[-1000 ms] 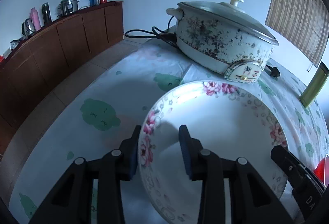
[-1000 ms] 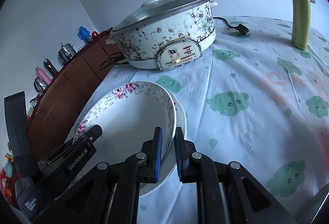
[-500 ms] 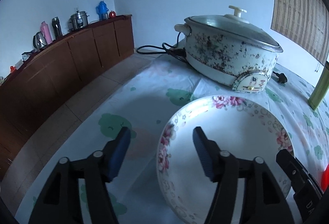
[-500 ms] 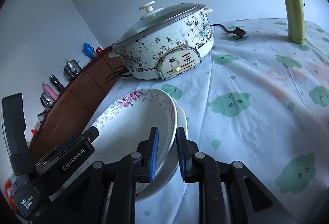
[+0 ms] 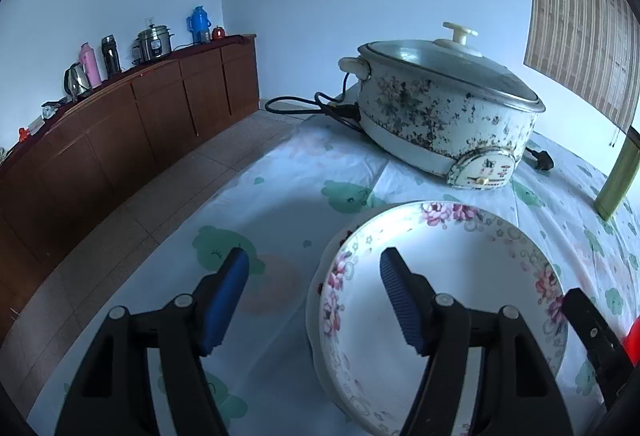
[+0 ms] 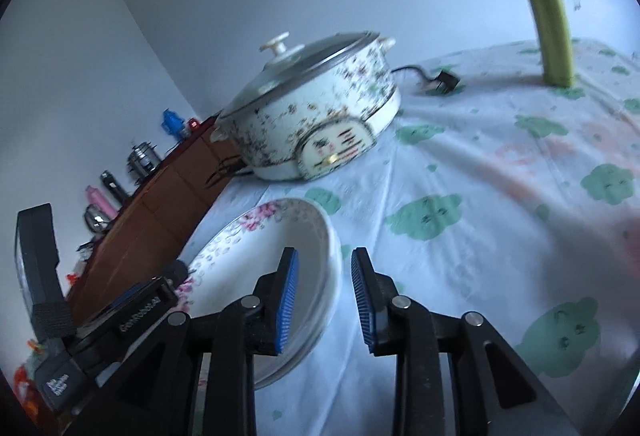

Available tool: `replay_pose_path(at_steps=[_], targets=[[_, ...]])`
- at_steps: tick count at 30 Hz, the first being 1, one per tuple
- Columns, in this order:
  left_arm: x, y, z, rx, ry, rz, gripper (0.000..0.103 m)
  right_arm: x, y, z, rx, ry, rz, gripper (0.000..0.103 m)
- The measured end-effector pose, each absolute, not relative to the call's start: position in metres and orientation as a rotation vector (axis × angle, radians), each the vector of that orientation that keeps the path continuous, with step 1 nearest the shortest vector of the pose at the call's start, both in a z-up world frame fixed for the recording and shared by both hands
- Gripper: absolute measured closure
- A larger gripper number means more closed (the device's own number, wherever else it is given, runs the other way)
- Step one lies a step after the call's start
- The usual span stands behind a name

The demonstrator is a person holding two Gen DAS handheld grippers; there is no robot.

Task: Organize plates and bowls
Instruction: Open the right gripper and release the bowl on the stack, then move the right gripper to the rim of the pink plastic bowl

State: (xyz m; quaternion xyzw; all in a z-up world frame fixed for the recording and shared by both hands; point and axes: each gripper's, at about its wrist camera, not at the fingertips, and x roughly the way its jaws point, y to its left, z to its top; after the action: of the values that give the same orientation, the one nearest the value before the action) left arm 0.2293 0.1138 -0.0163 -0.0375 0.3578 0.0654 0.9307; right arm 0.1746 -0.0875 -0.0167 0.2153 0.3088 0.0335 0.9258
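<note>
The left gripper (image 5: 314, 288) had its blue-padded jaws wide apart, holding nothing; its right finger (image 5: 402, 306) hung over the near-left part of the floral plate (image 5: 452, 268), while the left finger stood over bare tablecloth (image 5: 280, 187) beside the rim. The right gripper (image 6: 324, 296) also had its jaws apart and gripped nothing: its left finger (image 6: 286, 300) sat over the plate's inside, the right finger outside the rim, so the plate's right edge lay between them without either pad clearly touching it. This view was slightly blurred.

The floral plate (image 6: 288, 232) rested on a plain white dish (image 6: 308, 346) whose edge showed beneath it, both on the tablecloth near the table's left side. Beyond the plates stood a speckled electric pot (image 5: 444, 119) with a lid and a dial panel, its black cord (image 5: 304, 103) trailing off behind it. A tall green bottle (image 6: 554, 23) stood upright well apart, toward the far right of the table. Off the table, a brown sideboard (image 5: 132, 123) ran along the wall, carrying a kettle, flasks and a small cooker.
</note>
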Motion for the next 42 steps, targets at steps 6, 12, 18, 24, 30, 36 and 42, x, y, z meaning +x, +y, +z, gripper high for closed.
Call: replay_pose_path(at_steps=[6,12,18,24,30,36,42], targets=[[0.228,0.114,-0.016,-0.080,0.724,0.133,0.031,0.167,-0.101,-0.024,0.478,0.619,0.012,0.062],[0.223,0.111,-0.010,-0.077,0.688,0.130,0.026,0.160,-0.110,-0.023,0.482,0.590,-0.019,0.061],[0.211,0.111,-0.003,-0.084,0.599,0.162,0.011,0.150,-0.112,-0.022,0.455,0.579,-0.054,0.061],[0.201,0.105,-0.002,-0.054,0.568,0.172,0.011,0.138,-0.113,-0.021,0.382,0.569,-0.146,0.061],[0.195,0.095,-0.004,-0.026,0.555,0.142,0.011,0.128,-0.115,-0.017,0.371,0.536,-0.156,0.061],[0.190,0.089,-0.003,-0.023,0.538,0.117,0.011,0.115,-0.112,-0.013,0.346,0.516,-0.147,0.061],[0.186,0.086,-0.002,-0.009,0.525,0.112,0.011,0.098,-0.107,-0.007,0.303,0.477,-0.140,0.061]])
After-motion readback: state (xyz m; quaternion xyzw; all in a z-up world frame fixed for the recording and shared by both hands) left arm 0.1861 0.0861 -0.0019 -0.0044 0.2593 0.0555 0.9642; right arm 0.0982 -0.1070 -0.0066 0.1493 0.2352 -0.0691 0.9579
